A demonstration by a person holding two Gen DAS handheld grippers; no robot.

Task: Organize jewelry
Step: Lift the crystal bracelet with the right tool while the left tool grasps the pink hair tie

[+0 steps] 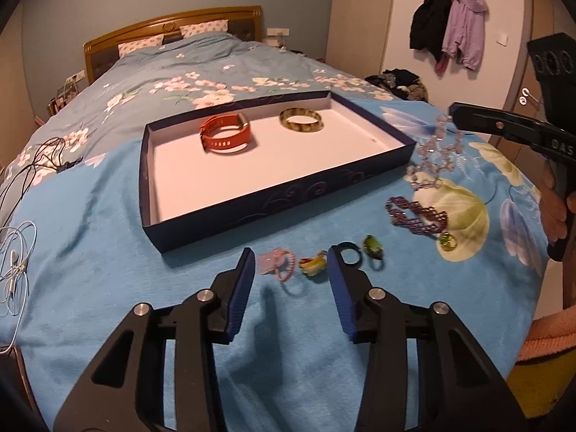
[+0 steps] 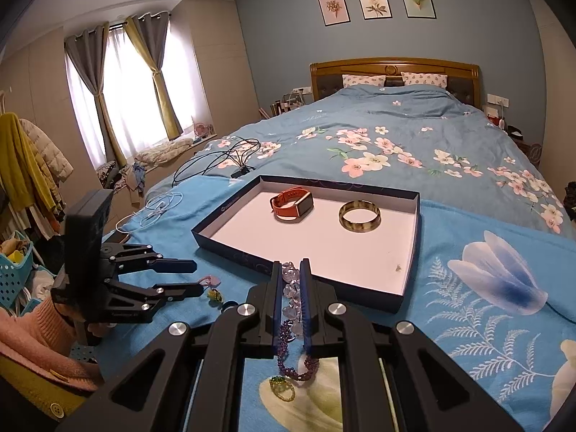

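Right gripper clenched on pale bead necklace, lifted above blue blanket beside tray edge. Left gripper released, jaws wide, over small rings. Purple bead bracelet on blanket. Further, tray holds orange watch and bangle, apart.

Left gripper held low and level, its blue-padded jaws spread wide with nothing between them. Right gripper raised off to the right — its jaws drawn nearly together, clamping a strand of pale beads that dangles from the fingertips
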